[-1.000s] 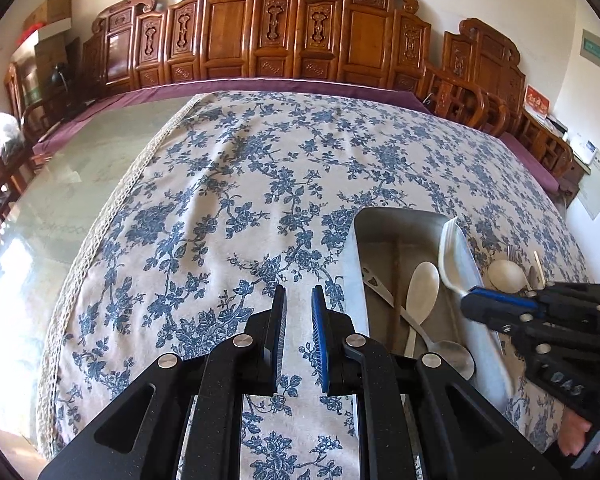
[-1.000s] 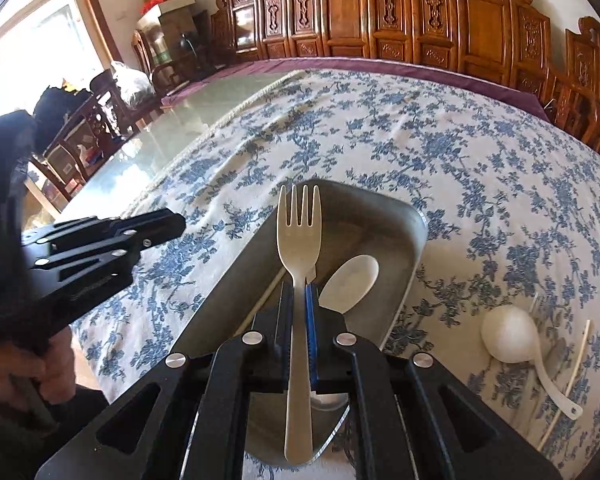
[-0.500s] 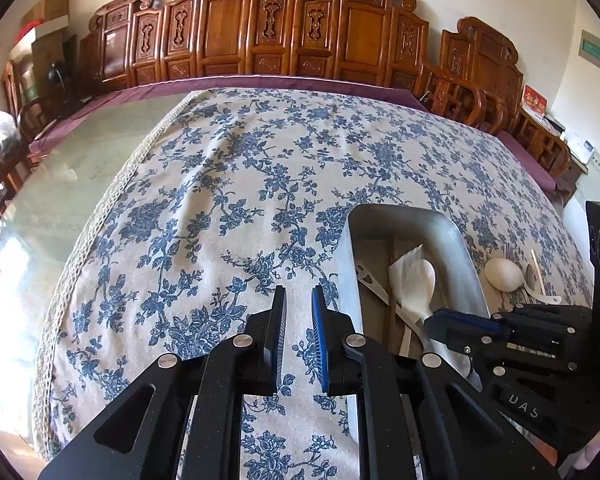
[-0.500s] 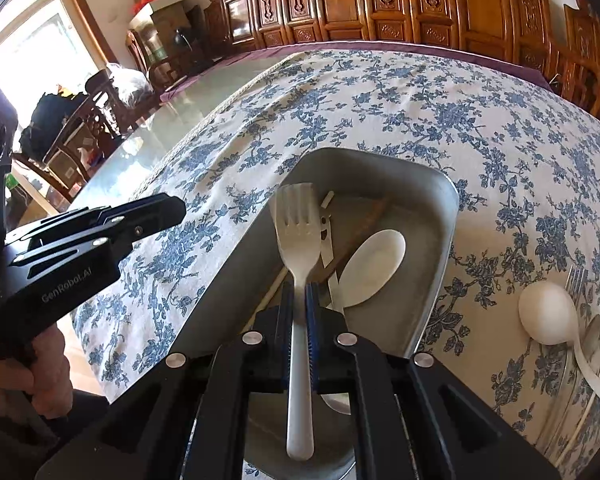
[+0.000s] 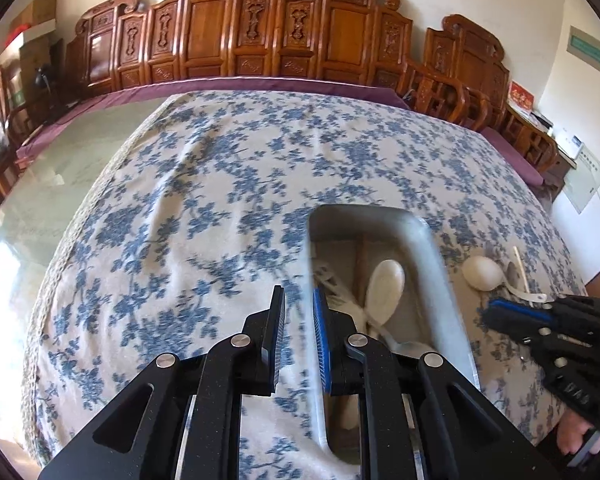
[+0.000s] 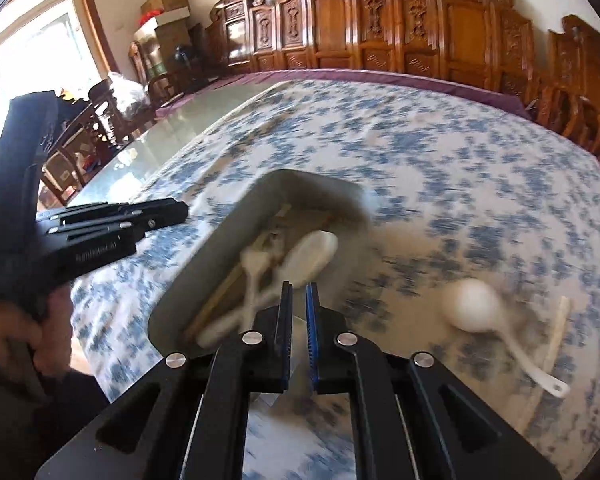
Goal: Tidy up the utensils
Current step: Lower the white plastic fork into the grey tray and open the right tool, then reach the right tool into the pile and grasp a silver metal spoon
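A metal tray (image 6: pixel 204 264) on the flowered tablecloth holds a pale plastic fork (image 6: pixel 252 276), a pale spoon (image 6: pixel 312 256), wooden chopsticks and a metal utensil. My right gripper (image 6: pixel 299 292) hovers over the tray's near right corner, shut with nothing between its pads. On the cloth to the right of the tray lie a white soup spoon (image 6: pixel 476 304) and a pale chopstick (image 6: pixel 558 328). My left gripper (image 5: pixel 299 296) hangs over the tray's left rim (image 5: pixel 312 264), jaws nearly together and empty. The left wrist view shows the right gripper (image 5: pixel 496 308) beside the soup spoon (image 5: pixel 482 274).
The tablecloth (image 5: pixel 204 208) covers most of a large glass-topped table; bare glass (image 5: pixel 44 200) shows at the left. Carved wooden chairs (image 5: pixel 260 40) line the far edge and the right side. A hand (image 6: pixel 8 328) grips the left tool.
The fork has left my right gripper and now lies in the tray. The right gripper has swung right, toward the soup spoon on the cloth. The left gripper barely moved.
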Demonstrator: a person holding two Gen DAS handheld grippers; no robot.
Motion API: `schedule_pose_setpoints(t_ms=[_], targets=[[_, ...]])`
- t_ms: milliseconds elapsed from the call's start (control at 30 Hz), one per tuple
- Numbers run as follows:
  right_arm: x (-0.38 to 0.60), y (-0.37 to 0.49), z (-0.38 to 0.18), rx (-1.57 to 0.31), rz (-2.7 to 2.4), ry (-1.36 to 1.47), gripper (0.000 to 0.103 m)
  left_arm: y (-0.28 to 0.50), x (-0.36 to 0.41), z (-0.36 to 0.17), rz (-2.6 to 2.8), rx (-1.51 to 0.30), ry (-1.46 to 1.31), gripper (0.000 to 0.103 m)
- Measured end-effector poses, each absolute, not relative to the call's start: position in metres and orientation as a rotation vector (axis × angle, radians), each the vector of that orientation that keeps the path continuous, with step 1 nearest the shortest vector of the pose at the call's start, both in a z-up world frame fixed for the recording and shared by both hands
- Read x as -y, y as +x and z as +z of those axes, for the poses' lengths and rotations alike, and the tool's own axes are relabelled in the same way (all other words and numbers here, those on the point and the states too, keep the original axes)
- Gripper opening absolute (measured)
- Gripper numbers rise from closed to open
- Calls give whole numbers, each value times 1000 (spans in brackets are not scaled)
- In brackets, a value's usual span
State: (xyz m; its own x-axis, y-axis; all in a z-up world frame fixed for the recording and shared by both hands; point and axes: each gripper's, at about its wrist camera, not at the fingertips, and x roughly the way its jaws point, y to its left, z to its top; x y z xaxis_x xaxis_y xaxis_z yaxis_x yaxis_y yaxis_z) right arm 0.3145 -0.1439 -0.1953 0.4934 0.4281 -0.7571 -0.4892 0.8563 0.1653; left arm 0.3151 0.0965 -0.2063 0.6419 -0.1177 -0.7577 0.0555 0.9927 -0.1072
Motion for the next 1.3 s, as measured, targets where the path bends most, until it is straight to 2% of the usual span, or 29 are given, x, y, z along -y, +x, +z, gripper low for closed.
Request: schedule_pose_setpoints(t_ms=[67,233,300,367,467,500,1033,1100,1233,1300], targets=[[164,313,-192,-886,529,-85,8,315,-87,-206,-114,-863,-72,15],[216,325,-199,-907,454,-118,8,317,-58,-205,-152,-858,-60,28],[228,331,-206,-922,435,-135,8,318,-46,-206,-160,-854,-51,36],[236,338,-215,-941,423,-176,9,318,-39,-207,-162,-852,-51,39],[242,348,-231,-974,414,-228,22,320,-31,-210,-159,-860,-60,45],[243,352,-237,-988,416,-238,22,320,-29,-211,-156,-860,-64,46],[241,391,-269,-1074,471,-286,22,320,-6,-214,-174,-853,-54,48],[240,391,-270,-1079,480,-284,16,319,-4,-213,-180,-847,-52,48],[241,389,-268,-1077,486,-265,12,318,-1,-212,-182,-839,-53,48],[244,388,-263,-1064,490,-243,6,318,0,-211,-182,-833,-50,48]])
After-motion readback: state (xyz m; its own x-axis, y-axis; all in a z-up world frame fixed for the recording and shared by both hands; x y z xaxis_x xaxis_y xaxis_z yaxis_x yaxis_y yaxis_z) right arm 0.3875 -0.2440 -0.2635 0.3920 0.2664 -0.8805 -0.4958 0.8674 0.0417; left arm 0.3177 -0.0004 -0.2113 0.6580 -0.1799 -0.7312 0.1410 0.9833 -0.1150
